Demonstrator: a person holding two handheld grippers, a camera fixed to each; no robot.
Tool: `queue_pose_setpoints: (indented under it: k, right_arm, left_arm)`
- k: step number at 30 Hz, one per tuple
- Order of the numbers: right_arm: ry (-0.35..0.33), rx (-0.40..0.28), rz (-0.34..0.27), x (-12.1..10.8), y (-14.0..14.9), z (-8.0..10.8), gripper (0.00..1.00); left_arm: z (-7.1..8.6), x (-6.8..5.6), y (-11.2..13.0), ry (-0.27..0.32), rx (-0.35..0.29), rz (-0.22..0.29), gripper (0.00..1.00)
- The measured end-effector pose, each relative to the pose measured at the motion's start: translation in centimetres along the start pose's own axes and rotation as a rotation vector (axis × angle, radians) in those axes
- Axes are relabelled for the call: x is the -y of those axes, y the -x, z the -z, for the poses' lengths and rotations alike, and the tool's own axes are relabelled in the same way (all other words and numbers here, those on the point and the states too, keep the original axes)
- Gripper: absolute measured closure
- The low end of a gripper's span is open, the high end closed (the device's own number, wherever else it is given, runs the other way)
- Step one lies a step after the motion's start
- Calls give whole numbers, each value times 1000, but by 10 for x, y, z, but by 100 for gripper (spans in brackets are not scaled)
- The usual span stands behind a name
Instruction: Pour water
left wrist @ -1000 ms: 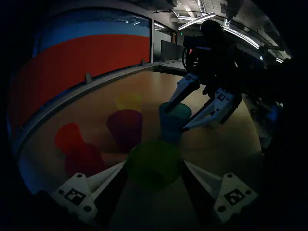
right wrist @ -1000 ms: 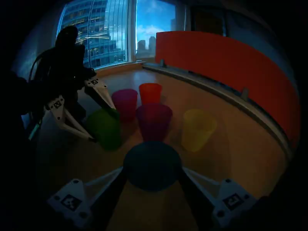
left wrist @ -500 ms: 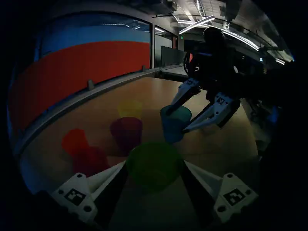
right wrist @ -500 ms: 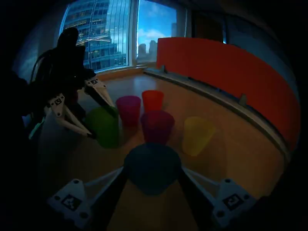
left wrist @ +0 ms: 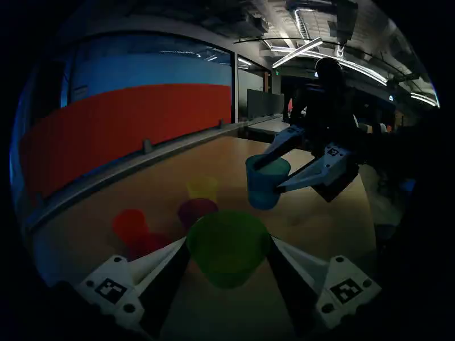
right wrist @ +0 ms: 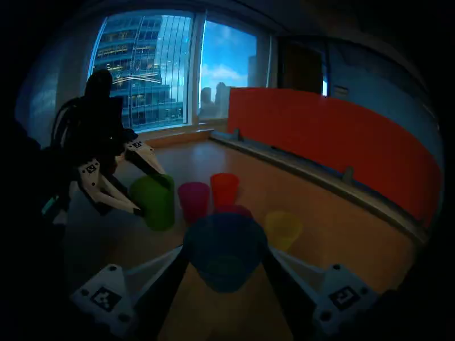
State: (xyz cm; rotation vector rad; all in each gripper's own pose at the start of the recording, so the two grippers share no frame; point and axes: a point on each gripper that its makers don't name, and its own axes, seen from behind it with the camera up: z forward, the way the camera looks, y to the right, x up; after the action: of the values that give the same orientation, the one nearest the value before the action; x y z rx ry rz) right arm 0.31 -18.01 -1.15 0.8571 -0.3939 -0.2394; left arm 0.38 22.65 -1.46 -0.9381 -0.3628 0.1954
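My left gripper [left wrist: 227, 243] is shut on a green cup [left wrist: 227, 258], held upright above the wooden table [left wrist: 318, 219]. Farther off, my right gripper [left wrist: 266, 179] holds a blue cup [left wrist: 263, 190] in the air. In the right gripper view that right gripper [right wrist: 224, 249] is shut on the blue cup [right wrist: 224, 261], and the left gripper [right wrist: 152, 193] grips the green cup [right wrist: 153, 203] at the left. Whether either cup holds water cannot be made out.
On the table [right wrist: 347, 244] stand a yellow cup [left wrist: 203, 187], a purple cup [left wrist: 195, 209], a red cup [left wrist: 129, 223] and a magenta cup [right wrist: 194, 199]. A red partition [left wrist: 114, 125] runs along one side, windows [right wrist: 148, 74] along another. A person's dark outline [right wrist: 96, 113] stands behind the left gripper.
Both grippers have risen, carrying the green and blue cups up off the table. The standing cups now lie lower and farther off in both views.
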Motion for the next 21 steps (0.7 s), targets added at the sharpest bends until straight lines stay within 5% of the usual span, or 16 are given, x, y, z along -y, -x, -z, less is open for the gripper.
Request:
queue_pose_setpoints:
  k: [21]
  right_arm:
    - [30, -216, -16, 7, -65, 22, 10]
  left_arm:
    - [39, 5, -53, -40, -186, 28, 11]
